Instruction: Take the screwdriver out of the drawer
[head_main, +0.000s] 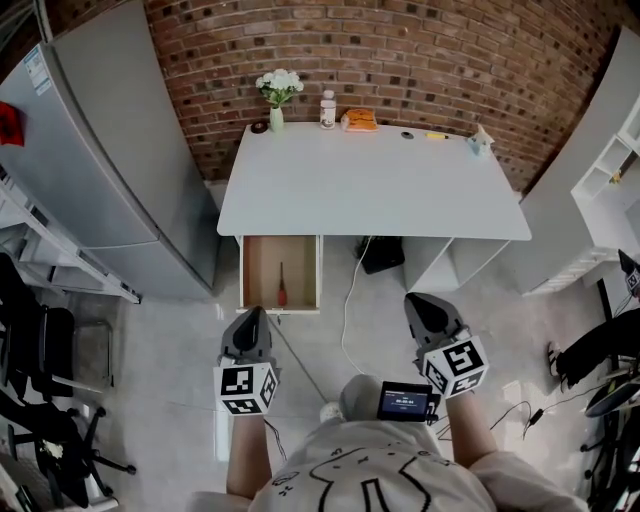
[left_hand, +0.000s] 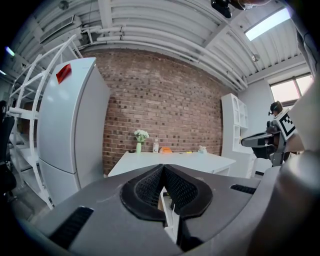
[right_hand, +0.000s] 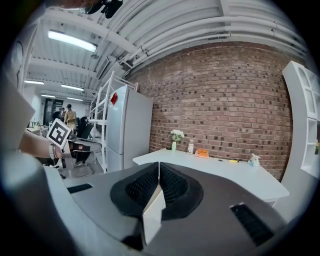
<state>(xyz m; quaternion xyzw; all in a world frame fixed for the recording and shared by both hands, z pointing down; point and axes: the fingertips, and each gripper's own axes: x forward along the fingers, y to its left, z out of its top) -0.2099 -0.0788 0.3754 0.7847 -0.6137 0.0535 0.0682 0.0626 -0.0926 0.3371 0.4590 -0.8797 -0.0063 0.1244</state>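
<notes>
In the head view a drawer (head_main: 248, 272) stands pulled out from under the left end of the white table (head_main: 370, 185). Inside it lies a screwdriver (head_main: 282, 288) with a red handle and dark shaft, pointing away from me. My left gripper (head_main: 251, 321) hovers just in front of the drawer's front edge, jaws shut and empty. My right gripper (head_main: 422, 305) hangs farther right, below the table's front edge, also shut with nothing in it. In the left gripper view the left gripper (left_hand: 163, 169) has its pads closed together; in the right gripper view the right gripper (right_hand: 158, 167) shows the same.
A grey fridge (head_main: 110, 150) stands left of the table, with a white rack (head_main: 60, 262) beside it. A flower vase (head_main: 277, 95), a bottle (head_main: 328, 108) and an orange item (head_main: 359, 121) sit along the table's back edge. A cable (head_main: 348, 310) trails on the floor. White shelving (head_main: 610, 180) is at right.
</notes>
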